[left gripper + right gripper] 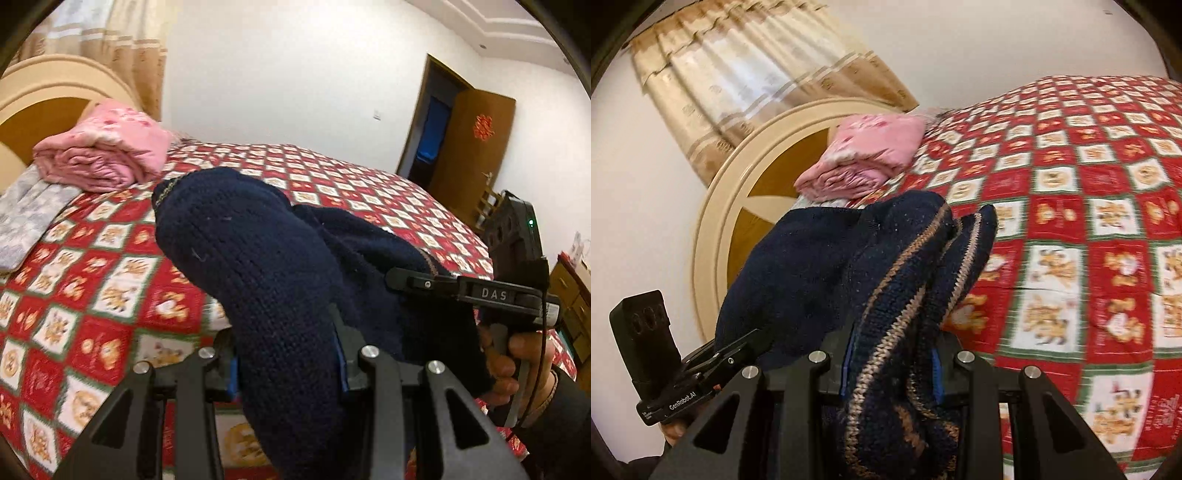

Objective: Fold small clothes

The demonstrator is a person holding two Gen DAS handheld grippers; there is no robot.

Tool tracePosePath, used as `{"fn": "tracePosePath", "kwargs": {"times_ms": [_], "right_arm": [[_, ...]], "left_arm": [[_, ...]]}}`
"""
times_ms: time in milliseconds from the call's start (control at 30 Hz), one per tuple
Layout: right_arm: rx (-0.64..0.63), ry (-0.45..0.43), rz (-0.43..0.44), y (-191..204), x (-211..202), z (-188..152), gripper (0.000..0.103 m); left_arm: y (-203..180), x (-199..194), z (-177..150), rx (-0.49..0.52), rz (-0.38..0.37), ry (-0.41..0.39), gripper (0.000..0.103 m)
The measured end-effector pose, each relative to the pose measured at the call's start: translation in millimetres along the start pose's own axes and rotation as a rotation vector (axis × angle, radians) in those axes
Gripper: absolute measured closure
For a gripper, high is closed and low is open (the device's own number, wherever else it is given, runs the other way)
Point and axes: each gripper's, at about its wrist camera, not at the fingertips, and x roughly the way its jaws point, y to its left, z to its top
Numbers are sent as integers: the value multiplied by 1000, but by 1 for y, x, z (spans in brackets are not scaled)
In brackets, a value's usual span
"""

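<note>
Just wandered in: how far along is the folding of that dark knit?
Nothing looks folded yet. Both claws, left and right, clamp the navy knit garment, which hangs bunched above the checked bedspread. Laying it flat and folding remain.

We see a coarse, matt navy knit sweater between our left gripper's matt black plastic fingers with shiny metal pins. The right gripper pinches its tan-striped ribbed hem. Beyond lie a printed cloth bedspread, soft pink quilt and glossy wooden headboard.
</note>
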Motion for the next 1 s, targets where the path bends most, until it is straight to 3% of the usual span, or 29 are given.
{"fn": "tracePosePath", "kwargs": {"times_ms": [600,1000], "right_arm": [[-87,118,78,77,96,-6,70],[-110,185,95,100,142,-15,70]], "left_arm": [[88,-44,-23,-132,95,-39,65],[125,-52,-41,-191,154,-30,65]]}}
